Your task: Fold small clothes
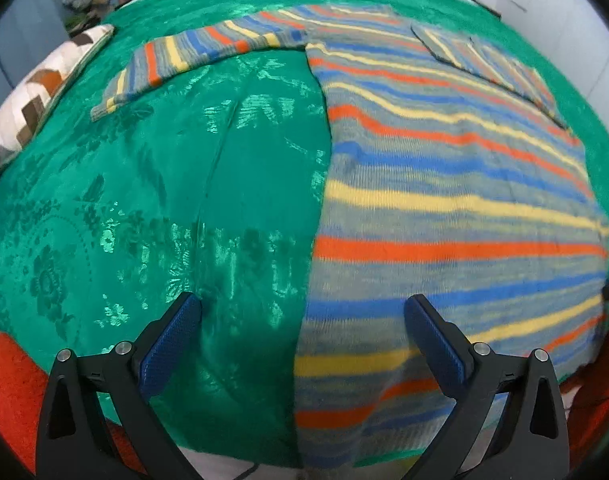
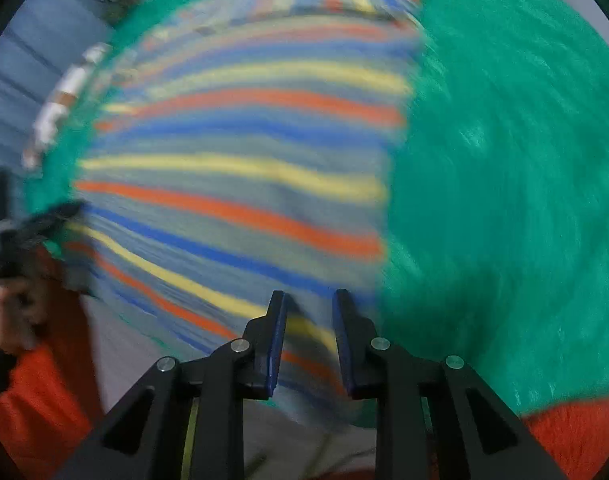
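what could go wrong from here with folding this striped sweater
The left gripper is wide open, straddling the edge of the striped knitted sweater, so closing may also pinch the shiny green bedspread. The right wrist view is heavily blurred and the right gripper is only narrowly open, so it might miss the hem. One long sleeve lies spread out and could trail.

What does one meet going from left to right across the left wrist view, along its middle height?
Pillow → green bedspread → striped sweater.
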A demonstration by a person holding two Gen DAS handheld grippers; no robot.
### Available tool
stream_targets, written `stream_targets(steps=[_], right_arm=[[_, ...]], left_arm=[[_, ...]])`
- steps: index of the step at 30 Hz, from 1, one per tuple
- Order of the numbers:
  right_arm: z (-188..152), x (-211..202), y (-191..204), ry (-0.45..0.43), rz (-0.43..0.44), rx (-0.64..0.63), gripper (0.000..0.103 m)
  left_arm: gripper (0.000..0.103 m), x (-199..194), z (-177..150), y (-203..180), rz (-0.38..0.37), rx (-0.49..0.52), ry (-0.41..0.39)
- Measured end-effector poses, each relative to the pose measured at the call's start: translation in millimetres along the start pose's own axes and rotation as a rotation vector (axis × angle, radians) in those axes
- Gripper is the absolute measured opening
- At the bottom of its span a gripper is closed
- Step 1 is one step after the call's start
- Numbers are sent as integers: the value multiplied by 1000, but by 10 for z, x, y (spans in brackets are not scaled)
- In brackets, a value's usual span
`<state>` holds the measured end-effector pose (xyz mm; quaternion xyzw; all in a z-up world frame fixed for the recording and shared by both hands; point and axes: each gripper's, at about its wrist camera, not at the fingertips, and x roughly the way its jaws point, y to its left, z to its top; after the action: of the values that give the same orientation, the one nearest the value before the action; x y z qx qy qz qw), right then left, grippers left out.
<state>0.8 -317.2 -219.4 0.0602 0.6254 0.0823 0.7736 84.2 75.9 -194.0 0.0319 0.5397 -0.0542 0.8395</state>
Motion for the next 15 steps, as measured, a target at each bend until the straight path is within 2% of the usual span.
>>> stream_targets(steps=[1, 3, 4, 7, 9, 12, 15], right_arm=[[-43, -68, -30, -21, -7, 27, 23], [-111, -280, -45, -97, -91, 45, 31], [-121, -350, -38, -135, -93, 50, 32], [-131, -589, 70, -259, -75, 59, 47], [-136, -626, 143, -303, -65, 37, 50], [-111, -531, 294, -301, -17, 18, 49], [-140, -393, 374, -270, 9, 4, 49]], left_arm=[[102, -23, 7, 17, -8, -7, -4], [102, -69, 42, 80, -37, -39, -17], [102, -96, 84, 144, -61, -69, -25], [102, -147, 296, 380, -134, -143, -47], [102, -185, 480, 593, -157, -185, -70], [102, -242, 882, 1209, -181, -297, -135], [101, -122, 1206, 1911, -160, -449, -144]])
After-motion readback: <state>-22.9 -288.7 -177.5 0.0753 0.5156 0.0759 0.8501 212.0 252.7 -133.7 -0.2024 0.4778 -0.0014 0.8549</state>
